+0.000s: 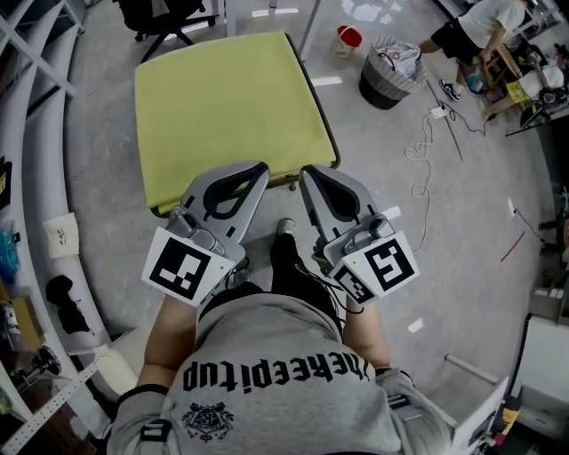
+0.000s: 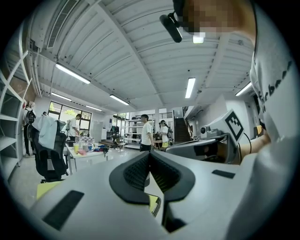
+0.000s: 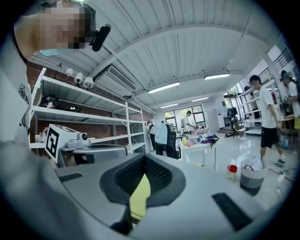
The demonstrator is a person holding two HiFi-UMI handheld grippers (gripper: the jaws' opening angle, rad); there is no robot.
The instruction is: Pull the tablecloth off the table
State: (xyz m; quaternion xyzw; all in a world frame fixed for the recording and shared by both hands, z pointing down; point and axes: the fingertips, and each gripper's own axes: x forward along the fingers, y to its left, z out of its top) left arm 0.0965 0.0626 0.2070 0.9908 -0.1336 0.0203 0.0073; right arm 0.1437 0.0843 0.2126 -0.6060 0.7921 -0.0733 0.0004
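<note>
A yellow tablecloth [image 1: 227, 107] covers a small square table, whose dark edge [image 1: 298, 182] shows at the near side. Both grippers point level at that near edge, side by side. My left gripper [image 1: 260, 169] has its jaws closed, and a fold of the yellow cloth [image 2: 152, 202] sits in the slot just under the pads [image 2: 140, 171]. My right gripper [image 1: 307, 173] is shut on the cloth too, a yellow strip [image 3: 139, 197] running up between its pads [image 3: 157, 174]. The pinch points themselves are hidden in the head view.
A lined waste bin [image 1: 391, 67] and a red-capped jar [image 1: 348, 37] stand on the floor beyond the table's right side. An office chair [image 1: 164, 18] is behind the table. A white cable [image 1: 422, 160] trails at right, shelving rails [image 1: 36, 133] at left.
</note>
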